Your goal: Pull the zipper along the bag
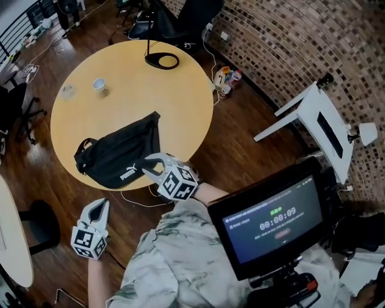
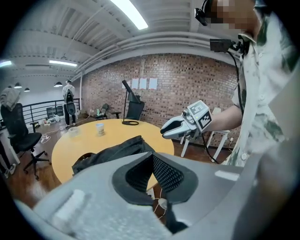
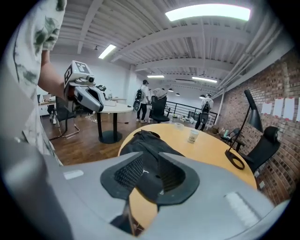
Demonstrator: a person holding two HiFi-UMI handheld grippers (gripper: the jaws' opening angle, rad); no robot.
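One black bag [image 1: 119,155], long axis diagonal, strap [image 1: 83,147] lower-left

Bag [image 1: 120,153] on table [image 1: 180,102] near side, cup [image 1: 100,87] behind-L, lamp base [image 1: 162,60] far edge, R claw [image 1: 150,166] by bag

The round table [image 1: 180,102] holds a black bag [image 1: 120,153] by its near edge, a paper cup [image 1: 100,87], a clear cup [image 1: 68,91] and a far-edge lamp base [image 1: 162,60].

Open-plan loft office, exposed brick wall [image 1: 283,42], dark wood floor [image 1: 240,138], round yellow table [image 1: 186,102] with desk lamp [image 1: 161,60] near its far edge, black swivel chair [image 1: 192,15], ceiling strip lights [image 3: 206,11], people [image 3: 143,96] standing near a metal railing [image 3: 185,107].
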